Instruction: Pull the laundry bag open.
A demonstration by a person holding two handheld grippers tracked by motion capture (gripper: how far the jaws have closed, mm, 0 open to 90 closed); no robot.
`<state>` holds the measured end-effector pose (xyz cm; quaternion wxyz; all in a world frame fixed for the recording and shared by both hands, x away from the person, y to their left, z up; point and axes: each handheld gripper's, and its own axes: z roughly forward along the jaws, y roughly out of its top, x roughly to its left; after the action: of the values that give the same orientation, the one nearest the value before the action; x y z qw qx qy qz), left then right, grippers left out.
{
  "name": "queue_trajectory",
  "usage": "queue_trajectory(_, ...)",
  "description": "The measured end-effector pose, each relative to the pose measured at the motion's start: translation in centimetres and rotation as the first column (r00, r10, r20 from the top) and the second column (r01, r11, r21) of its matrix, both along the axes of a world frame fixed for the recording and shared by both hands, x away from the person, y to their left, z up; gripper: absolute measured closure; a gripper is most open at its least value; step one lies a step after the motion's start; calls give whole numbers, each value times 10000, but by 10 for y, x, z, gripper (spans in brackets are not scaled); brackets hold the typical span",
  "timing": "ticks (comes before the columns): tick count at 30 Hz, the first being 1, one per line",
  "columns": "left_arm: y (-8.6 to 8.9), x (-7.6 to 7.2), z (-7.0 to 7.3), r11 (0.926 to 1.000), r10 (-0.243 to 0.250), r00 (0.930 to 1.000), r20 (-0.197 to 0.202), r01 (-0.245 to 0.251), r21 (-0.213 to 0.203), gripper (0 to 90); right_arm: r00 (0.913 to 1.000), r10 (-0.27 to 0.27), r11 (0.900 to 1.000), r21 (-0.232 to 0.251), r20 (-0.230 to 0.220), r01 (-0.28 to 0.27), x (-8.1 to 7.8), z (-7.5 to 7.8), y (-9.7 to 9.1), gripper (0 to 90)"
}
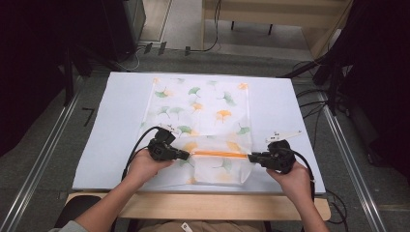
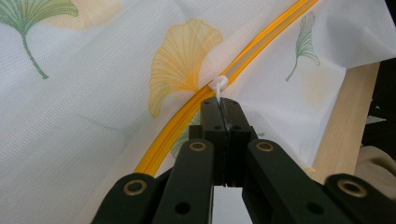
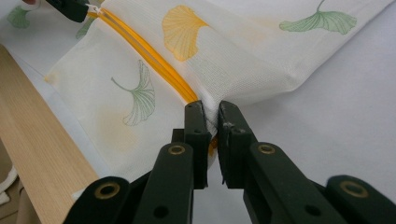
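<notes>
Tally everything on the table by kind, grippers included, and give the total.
Mesh bag with leaf print: 1
Orange zipper: 1
White zipper pull: 1
Grippers, left gripper and right gripper: 2
White table cover: 1
Total: 6

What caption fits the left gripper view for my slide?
Left gripper shut on the white zipper pull tab of the orange zipper on a ginkgo-leaf-printed white mesh bag.
</notes>
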<state>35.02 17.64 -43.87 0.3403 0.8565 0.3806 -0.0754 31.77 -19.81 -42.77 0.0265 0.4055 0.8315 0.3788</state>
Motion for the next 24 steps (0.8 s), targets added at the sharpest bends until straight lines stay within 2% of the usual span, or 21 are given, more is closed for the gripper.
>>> queue_trajectory(8,14,-1,1,9998,128,9998,-128,-126,123,900,10000,-3,10000,-49,-53,3,1,0,-1,850)
queue_trajectory(12,30,-7,2,9997,207,9992,-336,-203,127,900,10000,-68,9999,-81,-43,68,2,0,-2,850)
queue_trajectory(16,45,-13,7,9995,310,9993,-206,-308,108,900,10000,-20,10000,-67,-84,19,2,-1,0,849)
queue_trajectory(24,41,-12,6,9996,232,9995,-219,-229,136,900,9999,-30,9999,-127,-110,28,2,-1,0,850)
